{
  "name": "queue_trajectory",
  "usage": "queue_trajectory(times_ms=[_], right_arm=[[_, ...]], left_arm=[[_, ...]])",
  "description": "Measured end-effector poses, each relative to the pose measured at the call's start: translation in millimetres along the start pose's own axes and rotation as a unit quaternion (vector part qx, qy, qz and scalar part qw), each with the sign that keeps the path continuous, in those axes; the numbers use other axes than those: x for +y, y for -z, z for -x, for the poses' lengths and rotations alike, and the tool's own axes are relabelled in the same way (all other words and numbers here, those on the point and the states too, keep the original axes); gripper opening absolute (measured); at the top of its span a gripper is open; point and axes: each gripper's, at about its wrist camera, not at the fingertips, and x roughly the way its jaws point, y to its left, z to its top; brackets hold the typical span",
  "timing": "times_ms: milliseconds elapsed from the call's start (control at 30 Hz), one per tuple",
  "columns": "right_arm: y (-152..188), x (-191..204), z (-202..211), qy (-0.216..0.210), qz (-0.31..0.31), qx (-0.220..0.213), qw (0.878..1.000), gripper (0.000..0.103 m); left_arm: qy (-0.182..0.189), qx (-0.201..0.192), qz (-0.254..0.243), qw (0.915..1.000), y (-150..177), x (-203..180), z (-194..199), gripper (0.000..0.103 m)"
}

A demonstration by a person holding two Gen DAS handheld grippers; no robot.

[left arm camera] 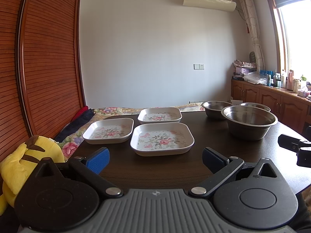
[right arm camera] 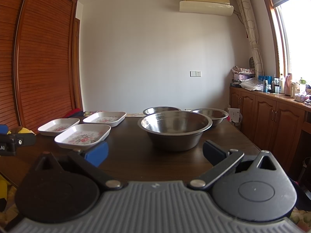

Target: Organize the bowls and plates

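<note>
Tongs: left gripper and right gripper both spread apart, empty.
Plates, frame centre: rigid, likely slippery — pinch a rim.
Bowls: steel, light — grip the lip.

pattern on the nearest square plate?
Pink flowers and butterflies on white, on the nearest plate; clearest in the left wrist view.

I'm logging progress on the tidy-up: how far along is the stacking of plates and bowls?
Nothing looks done yet. The three floral plates lie separately on the table, and the three steel bowls stand apart, none nested. Nothing is in hand: left gripper and right gripper are open and empty. All stacking remains.
</note>
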Motion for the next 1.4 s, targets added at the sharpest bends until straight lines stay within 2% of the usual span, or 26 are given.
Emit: queue_trajectory(times_ms=[1400], right_arm=[[-0.2, -0.2, 1.0, -0.001, 0.0, 0.0, 1.0, 0.103]], left_arm=[[0.004, 0.003, -0.005, 1.0, -0.4, -0.8, 4.1, 0.103]])
